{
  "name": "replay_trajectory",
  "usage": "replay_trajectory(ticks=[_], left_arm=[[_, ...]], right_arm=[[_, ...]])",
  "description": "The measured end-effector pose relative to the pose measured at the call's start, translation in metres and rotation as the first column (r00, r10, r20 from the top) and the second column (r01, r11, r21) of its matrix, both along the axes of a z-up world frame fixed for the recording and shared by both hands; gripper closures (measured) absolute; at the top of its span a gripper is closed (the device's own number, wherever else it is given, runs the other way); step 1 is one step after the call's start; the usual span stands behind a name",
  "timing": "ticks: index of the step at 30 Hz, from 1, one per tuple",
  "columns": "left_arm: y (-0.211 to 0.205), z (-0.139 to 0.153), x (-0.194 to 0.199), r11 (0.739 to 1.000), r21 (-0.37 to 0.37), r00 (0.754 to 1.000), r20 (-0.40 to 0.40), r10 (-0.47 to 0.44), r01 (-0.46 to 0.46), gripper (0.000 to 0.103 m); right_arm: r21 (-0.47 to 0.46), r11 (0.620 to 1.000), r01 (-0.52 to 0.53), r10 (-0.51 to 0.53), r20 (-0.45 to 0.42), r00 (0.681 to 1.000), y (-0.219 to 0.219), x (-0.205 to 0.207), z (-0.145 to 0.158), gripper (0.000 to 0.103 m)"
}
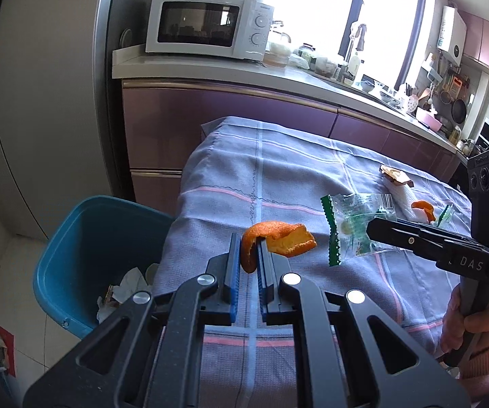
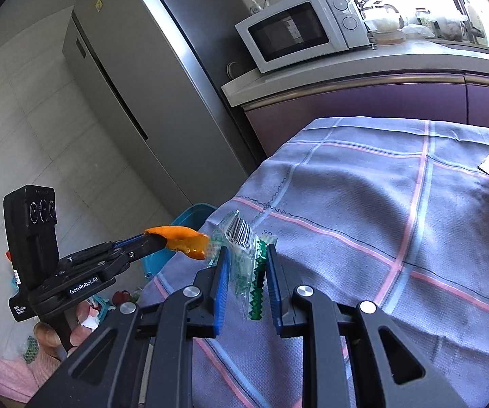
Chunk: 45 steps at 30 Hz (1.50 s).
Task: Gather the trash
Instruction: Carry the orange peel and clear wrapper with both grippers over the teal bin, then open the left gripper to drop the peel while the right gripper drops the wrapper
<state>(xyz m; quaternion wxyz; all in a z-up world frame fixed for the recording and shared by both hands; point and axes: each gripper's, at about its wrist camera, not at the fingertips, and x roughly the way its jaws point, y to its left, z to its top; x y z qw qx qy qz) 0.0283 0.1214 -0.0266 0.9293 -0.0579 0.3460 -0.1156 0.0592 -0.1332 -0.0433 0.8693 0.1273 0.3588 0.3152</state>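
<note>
Left tongs (image 1: 248, 255) are clamped on an orange peel (image 1: 278, 243) above the counter's near edge; the peel looks light, curled and leathery, pinched at its narrow end. Right tongs (image 2: 246, 265) stand apart, straddling a clear green-edged wrapper (image 2: 246, 265) on the checked cloth (image 2: 363, 204). I judge it thin, crinkly and slippery, best pinched across its flat middle. Its barcode reads partly "7060". The left tool reads "GenRobot.AI". A blue bin (image 1: 84, 248) waits left; beyond sits a microwave (image 1: 207, 29).
</note>
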Motion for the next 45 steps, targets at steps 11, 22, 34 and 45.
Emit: replay_trajectory(ticks=[11, 22, 34, 45], left_arm=[[0.047, 0.006, -0.005, 0.994, -0.003, 0.994, 0.022, 0.106, -0.106, 0.094], [0.099, 0.006, -0.004, 0.973, -0.006, 0.973, 0.021, 0.232, -0.232, 0.094], [0.132, -0.013, 0.004, 0.95, 0.02, 0.949, -0.025, 0.313, -0.313, 0.094], [0.145, -0.039, 0.019, 0.935, 0.05, 0.932, -0.076, 0.355, -0.352, 0.093]], right_arm=[[-0.011, 0.996, -0.087, 0.087, 0.004, 0.996, 0.041, 0.013, 0.003, 0.083], [-0.025, 0.984, -0.174, 0.175, 0.015, 0.984, 0.084, 0.025, 0.008, 0.083], [-0.062, 0.968, -0.245, 0.245, -0.006, 0.97, 0.126, 0.037, 0.009, 0.083], [-0.104, 0.953, -0.283, 0.28, -0.043, 0.959, 0.161, 0.051, 0.002, 0.083]])
